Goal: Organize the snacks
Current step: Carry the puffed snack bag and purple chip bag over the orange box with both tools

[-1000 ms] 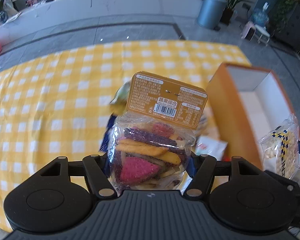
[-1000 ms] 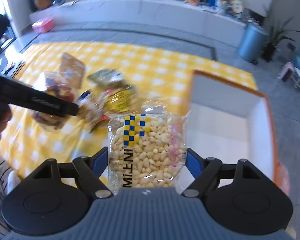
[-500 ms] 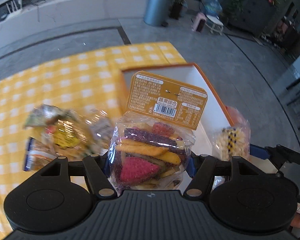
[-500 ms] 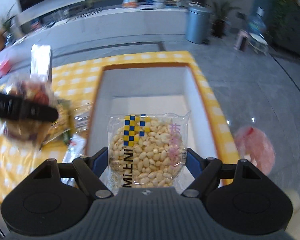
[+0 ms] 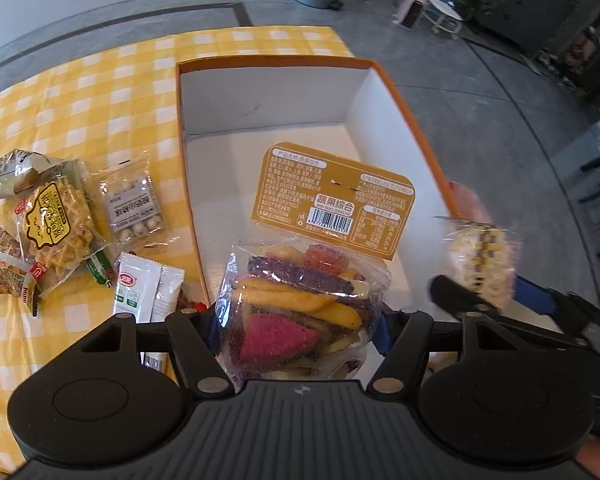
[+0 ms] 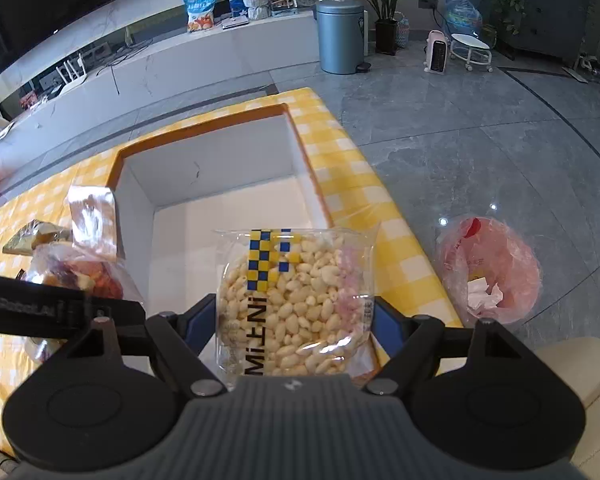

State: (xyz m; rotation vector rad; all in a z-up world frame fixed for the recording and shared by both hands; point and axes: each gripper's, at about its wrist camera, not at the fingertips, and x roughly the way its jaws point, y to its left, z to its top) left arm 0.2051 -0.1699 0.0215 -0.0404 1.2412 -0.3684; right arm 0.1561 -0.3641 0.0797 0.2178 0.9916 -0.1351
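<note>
A yellow-and-white checked cloth [image 5: 100, 92] covers the bench, with grey tiled floor beyond its far edge. The left gripper [image 5: 300, 320] is clamped on a clear bag of vegetable chips [image 5: 296, 304], whose long axis runs straight away from the gripper, its orange header card [image 5: 332, 200] at the far end; the bag's near end is hidden behind the gripper body. Just ahead and below lies the orange box [image 5: 400, 92], open-topped, its white floor bare, its long side running away from the gripper. Left of the gripper a loose pile of snack packets [image 5: 60, 224] lies on the cloth just beside the box wall; the nearest white sachets [image 5: 140, 288] are partly cut off by the gripper. To its right the other bag shows only blurred. The right gripper [image 6: 296, 320] is closed on a clear bag of puffed grains [image 6: 296, 300], standing lengthwise away from it, checked label at the far end, over the near part of the box. Right of it the bench edge drops to the floor, where a pink plastic bag [image 6: 492, 268] sits.
</note>
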